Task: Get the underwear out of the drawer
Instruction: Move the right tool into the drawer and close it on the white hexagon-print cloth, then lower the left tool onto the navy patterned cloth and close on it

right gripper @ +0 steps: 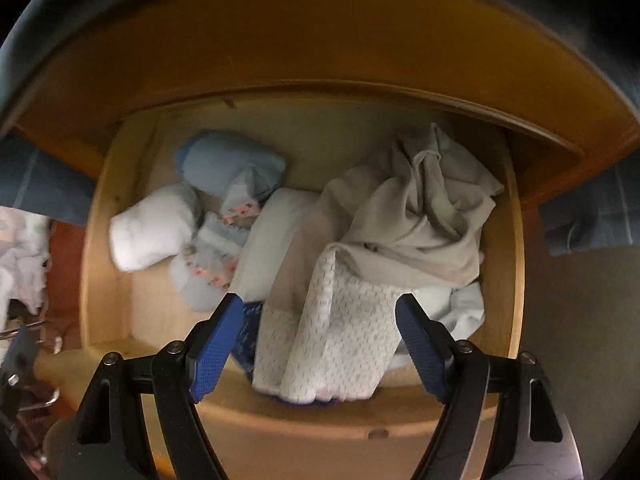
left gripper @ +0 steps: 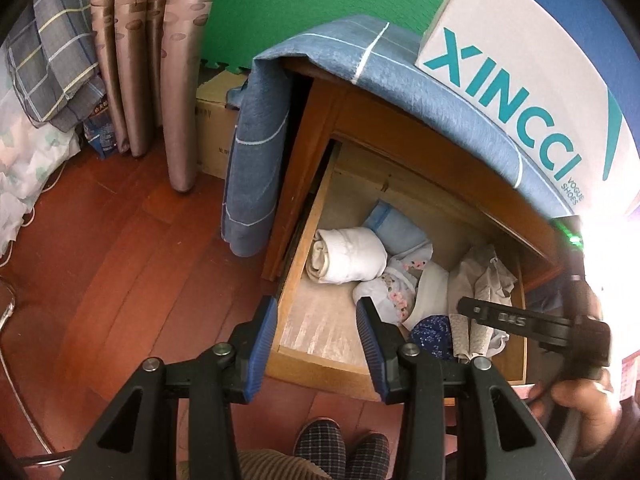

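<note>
The wooden drawer (left gripper: pixel 320 364) is pulled open. Inside lie a white roll (left gripper: pixel 346 256), a light-blue folded piece (left gripper: pixel 394 226), floral underwear (left gripper: pixel 390 290), a dark blue piece (left gripper: pixel 432 330) and a beige and patterned-white garment (left gripper: pixel 480 280). My left gripper (left gripper: pixel 318 314) is open and empty above the drawer's front left corner. My right gripper (right gripper: pixel 320 312) is open over the beige and white garment (right gripper: pixel 332 320), its fingers to either side, not closed on it. In the left wrist view it (left gripper: pixel 464 306) reaches in from the right.
A blue cloth (left gripper: pixel 400 80) covers the cabinet top, with a white XINCCI shoe box (left gripper: pixel 520 80) on it. Curtains (left gripper: pixel 160 60), a cardboard box (left gripper: pixel 216 128) and bedding (left gripper: pixel 40 100) stand to the left on the wooden floor. My slippered feet (left gripper: pixel 340 452) are below.
</note>
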`<state>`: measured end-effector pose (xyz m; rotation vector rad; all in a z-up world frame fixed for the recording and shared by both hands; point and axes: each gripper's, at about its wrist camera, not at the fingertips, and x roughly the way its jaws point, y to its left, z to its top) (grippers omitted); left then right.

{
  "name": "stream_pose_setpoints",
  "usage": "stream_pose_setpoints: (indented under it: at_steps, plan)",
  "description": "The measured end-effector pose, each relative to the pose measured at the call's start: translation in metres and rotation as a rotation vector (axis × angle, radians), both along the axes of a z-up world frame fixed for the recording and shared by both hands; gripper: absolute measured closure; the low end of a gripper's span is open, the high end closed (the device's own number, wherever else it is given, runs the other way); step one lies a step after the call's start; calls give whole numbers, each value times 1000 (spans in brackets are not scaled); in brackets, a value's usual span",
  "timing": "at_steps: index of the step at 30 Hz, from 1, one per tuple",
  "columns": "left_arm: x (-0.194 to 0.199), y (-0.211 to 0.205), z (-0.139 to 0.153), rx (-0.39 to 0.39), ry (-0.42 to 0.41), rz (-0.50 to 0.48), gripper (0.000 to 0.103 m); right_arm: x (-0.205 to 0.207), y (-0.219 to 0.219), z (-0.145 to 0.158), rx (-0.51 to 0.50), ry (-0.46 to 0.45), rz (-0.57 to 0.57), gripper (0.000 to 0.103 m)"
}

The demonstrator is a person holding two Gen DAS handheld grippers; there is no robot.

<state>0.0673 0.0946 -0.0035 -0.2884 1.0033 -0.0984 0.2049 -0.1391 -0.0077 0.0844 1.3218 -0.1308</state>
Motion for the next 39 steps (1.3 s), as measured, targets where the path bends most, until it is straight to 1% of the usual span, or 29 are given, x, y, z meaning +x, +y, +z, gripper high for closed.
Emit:
stream_pose_setpoints:
  at_steps: [2,4,6,8,10,12,14,15,16,17,18,19,20,21,22,26,28,30,31,33,35,36,37,38,39]
  plan:
    - [0,2,-1,-10,0,3,61,5,1,-7,-24,12,-11,27]
    - [1,3,-2,-19,2,4,61,10,1,-14,-15,29,-25,27]
    - [2,3,-2,-28,4,5,61,13,2,-18,-37,39,-37,26]
    - [3,4,-3,-36,7,6,61,19,3,-22,-51,50,-45,21]
    - [3,6,-4,-38,8,8,61,23,2,-29,-69,81,-66,21]
    - [3,7,-5,-46,11,10,61,28,0,-30,-70,80,-71,21]
    - [4,9,-6,-58,13,17,61,28,-2,-32,-108,95,-56,24]
    - [4,10,-6,-62,13,21,61,27,-5,-32,-111,96,-54,29]
    - [4,11,-6,-69,13,25,61,26,-9,-32,-92,92,-60,33]
    - [5,12,-6,-74,14,27,61,25,-14,-32,-69,95,-73,34]
    - [5,12,-7,-77,14,26,61,24,-18,-32,-51,97,-76,42]
    - [4,12,-7,-78,13,27,61,23,-22,-31,-36,99,-76,47]
    - [4,12,-6,-76,12,25,61,23,-25,-30,-35,98,-74,48]
    - [4,11,-6,-74,11,24,61,23,-26,-30,-37,98,-63,53]
    - [5,12,-7,-73,11,25,61,23,-28,-29,-33,97,-61,55]
    - [6,12,-8,-76,14,28,61,26,-34,-34,-5,112,-64,55]
    - [5,11,-7,-70,14,27,61,29,-37,-37,13,132,-65,49]
    - [6,10,-8,-70,18,25,61,34,-35,-42,11,144,-59,47]
    - [5,11,-7,-69,19,25,61,38,-33,-46,8,148,-53,43]
    - [6,10,-7,-68,22,25,61,43,-32,-50,3,174,-40,41]
    - [6,10,-7,-63,22,24,61,44,-24,-52,4,168,-32,45]
    - [6,9,-7,-60,24,23,61,44,-24,-51,-2,160,-22,50]
    - [6,9,-7,-60,25,23,61,41,-25,-50,3,155,-27,58]
    - [6,10,-8,-59,27,24,61,36,-30,-52,21,151,-39,60]
    - [6,10,-8,-60,27,25,61,34,-34,-51,41,143,-55,65]
